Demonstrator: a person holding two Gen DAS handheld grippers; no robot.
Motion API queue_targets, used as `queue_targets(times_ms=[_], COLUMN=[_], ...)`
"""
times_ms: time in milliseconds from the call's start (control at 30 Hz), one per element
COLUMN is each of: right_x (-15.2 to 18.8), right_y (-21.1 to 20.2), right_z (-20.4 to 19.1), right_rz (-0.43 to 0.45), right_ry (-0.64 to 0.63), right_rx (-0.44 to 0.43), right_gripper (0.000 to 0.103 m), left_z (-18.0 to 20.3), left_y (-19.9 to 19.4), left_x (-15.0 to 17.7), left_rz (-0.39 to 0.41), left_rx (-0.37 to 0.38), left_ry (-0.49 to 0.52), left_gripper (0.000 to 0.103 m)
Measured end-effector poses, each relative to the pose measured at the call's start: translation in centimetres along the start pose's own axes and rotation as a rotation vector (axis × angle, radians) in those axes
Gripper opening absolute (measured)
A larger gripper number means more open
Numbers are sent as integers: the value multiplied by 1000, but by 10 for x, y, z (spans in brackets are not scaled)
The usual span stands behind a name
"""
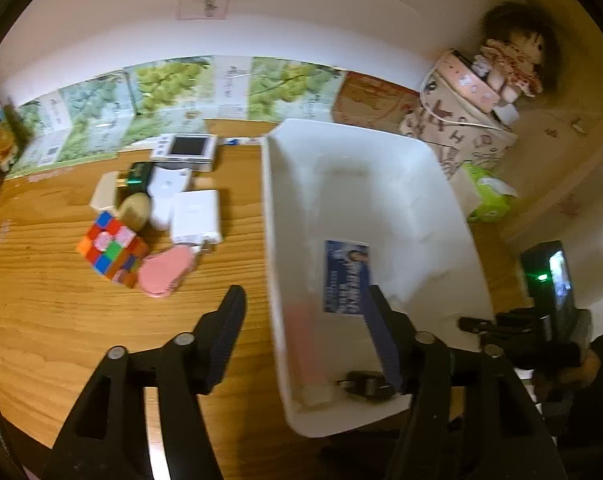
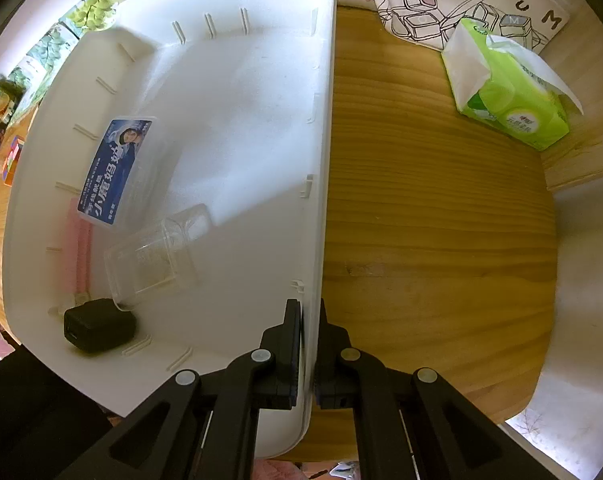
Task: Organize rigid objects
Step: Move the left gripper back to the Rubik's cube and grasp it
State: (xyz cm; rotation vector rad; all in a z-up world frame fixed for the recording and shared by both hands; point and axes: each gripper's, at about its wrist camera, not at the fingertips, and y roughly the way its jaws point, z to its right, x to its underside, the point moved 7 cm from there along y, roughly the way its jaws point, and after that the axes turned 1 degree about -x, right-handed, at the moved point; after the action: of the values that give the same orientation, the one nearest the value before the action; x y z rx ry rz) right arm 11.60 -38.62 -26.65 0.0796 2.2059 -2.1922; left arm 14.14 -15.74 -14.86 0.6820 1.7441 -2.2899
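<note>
A white plastic bin (image 1: 381, 184) stands on the wooden table. In it lie a blue-labelled clear box (image 2: 117, 172), an empty clear box (image 2: 149, 256), a pink stick (image 2: 79, 240) and a black adapter (image 2: 97, 330). My left gripper (image 1: 305, 292) is open and straddles the bin's left wall, one finger outside and one inside, with nothing held. My right gripper (image 2: 307, 308) points down and is shut on the bin's right wall (image 2: 321, 160). Left of the bin sit a colour cube (image 1: 111, 252), a pink heart-shaped piece (image 1: 165, 272) and a white charger (image 1: 195, 216).
Behind the cube sit a round yellowish object (image 1: 133, 210), a white gadget (image 1: 165, 196) and a small screen device (image 1: 183, 148). A green tissue pack (image 2: 509, 92) and a printed bag (image 2: 461, 0) stand right of the bin. Grape-print boxes (image 1: 173, 84) line the back wall.
</note>
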Motion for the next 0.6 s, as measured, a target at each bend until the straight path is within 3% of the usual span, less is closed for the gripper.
queue_targets(times_ms=[167,267,600], right_x=[0,-2,-11], right_y=[2,2,5], right_z=[-3,-3,6], right_rz=[-5,-10,-14], right_ry=[3,9,90], right_rx=[6,6,2], right_gripper=[5,5,5], left_z=[-25,-40,-100], left_y=[-4,-4,9], left_x=[5,6,6], left_rz=[-6,-26,-149], left_rx=[-76,-107,-221], left_ry=[-6,-26,11], left_gripper=[74,82,86])
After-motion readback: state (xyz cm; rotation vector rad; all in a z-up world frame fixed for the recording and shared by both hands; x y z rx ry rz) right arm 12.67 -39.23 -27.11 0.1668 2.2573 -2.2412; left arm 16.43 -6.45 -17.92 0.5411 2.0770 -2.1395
